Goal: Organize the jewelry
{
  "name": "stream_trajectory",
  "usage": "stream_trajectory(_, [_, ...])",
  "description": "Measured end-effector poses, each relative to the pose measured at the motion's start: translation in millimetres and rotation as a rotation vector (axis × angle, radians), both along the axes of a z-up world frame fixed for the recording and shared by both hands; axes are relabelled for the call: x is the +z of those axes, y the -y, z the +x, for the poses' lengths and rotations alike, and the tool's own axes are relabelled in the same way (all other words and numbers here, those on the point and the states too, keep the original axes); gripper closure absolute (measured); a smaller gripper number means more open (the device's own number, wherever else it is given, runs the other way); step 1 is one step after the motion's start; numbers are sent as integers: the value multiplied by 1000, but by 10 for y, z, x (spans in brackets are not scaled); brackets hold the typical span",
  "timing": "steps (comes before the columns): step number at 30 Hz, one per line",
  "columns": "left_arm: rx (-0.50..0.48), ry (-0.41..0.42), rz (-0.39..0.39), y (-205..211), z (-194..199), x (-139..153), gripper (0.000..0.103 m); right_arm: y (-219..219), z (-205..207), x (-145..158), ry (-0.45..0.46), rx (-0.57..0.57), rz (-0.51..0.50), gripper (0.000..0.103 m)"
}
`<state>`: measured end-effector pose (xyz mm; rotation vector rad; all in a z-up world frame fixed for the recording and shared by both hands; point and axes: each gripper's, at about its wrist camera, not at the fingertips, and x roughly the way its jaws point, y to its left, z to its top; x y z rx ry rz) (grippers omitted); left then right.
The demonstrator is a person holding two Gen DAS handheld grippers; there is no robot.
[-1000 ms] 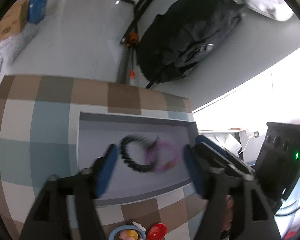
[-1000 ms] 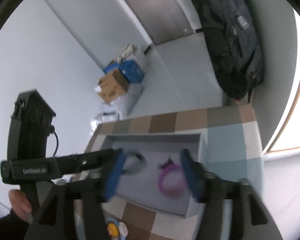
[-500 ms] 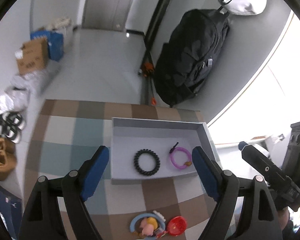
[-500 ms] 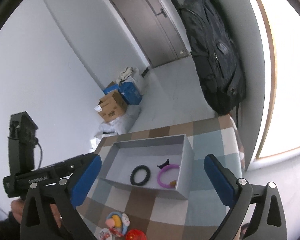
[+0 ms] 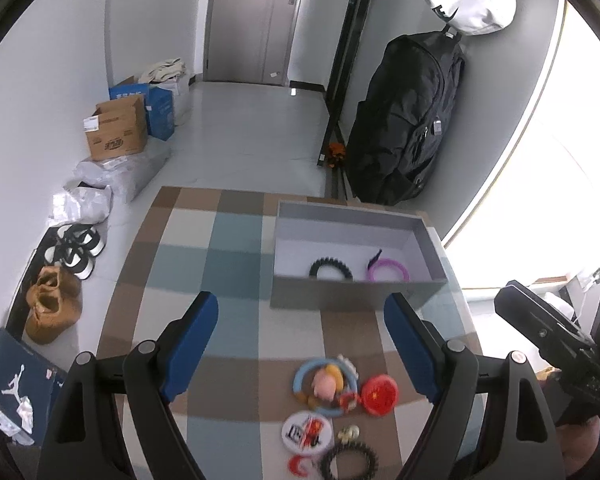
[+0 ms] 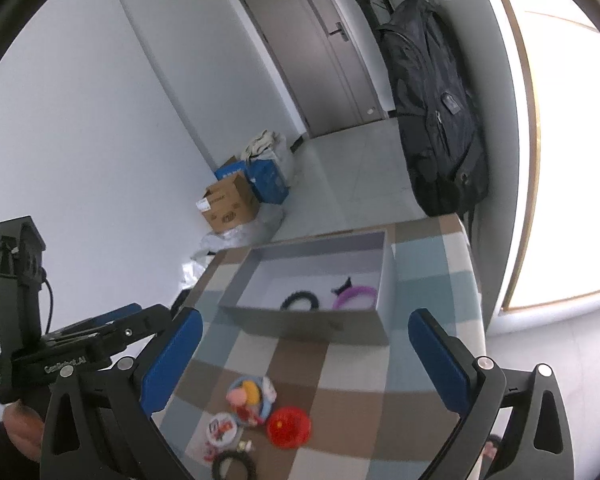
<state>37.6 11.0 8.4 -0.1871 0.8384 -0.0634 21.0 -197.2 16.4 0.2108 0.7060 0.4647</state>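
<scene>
A grey open box [image 5: 352, 300] [image 6: 308, 324] stands on the checked tablecloth [image 5: 228, 264]. In it lie a black beaded bracelet [image 5: 331, 269] [image 6: 300, 301] and a purple bracelet [image 5: 388, 271] [image 6: 356, 295]. Near the front lie a blue ring with a pink charm [image 5: 325, 385] [image 6: 249, 395], a red round piece [image 5: 379, 395] [image 6: 289, 427], a white badge [image 5: 307, 433] [image 6: 221, 429] and another black bracelet [image 5: 350, 460] [image 6: 233, 465]. My left gripper [image 5: 302, 340] is open and empty above the table's front. My right gripper [image 6: 304, 356] is open and empty, held back from the box.
A black backpack [image 5: 404, 120] hangs by the wall beyond the table. Cardboard and blue boxes [image 5: 118, 132] and shoes [image 5: 72, 248] sit on the floor to the left. The other hand-held gripper shows at the right of the left wrist view [image 5: 548, 344].
Both grippers have pulled back and up from the box and opened wide. The two bracelets stay in the box. The loose items at the table's front have come into view.
</scene>
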Motion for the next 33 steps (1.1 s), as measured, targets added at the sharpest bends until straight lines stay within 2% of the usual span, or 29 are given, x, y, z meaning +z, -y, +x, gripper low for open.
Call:
stream_trajectory(11, [-17,-25,25,-2,-437,-147,21,-15,-345,-219,-57,10,-67,0])
stream_trajectory(16, [-44,-103,-11,-8,-624,-316,20,52,-382,-286,-74,-4,-67,0])
stream_trajectory(23, [-106,-194,-1,115,-808,-582,20,61,-372,-345,-105,-14,-58,0])
stream_trajectory(26, [-101,-217,-25,92,-814,-644,20,36,-382,-346,-102,-2,-66,0])
stream_trajectory(33, [-111,-198,-88,38,-788,-737,22,36,-379,-389,-117,-3,-77,0])
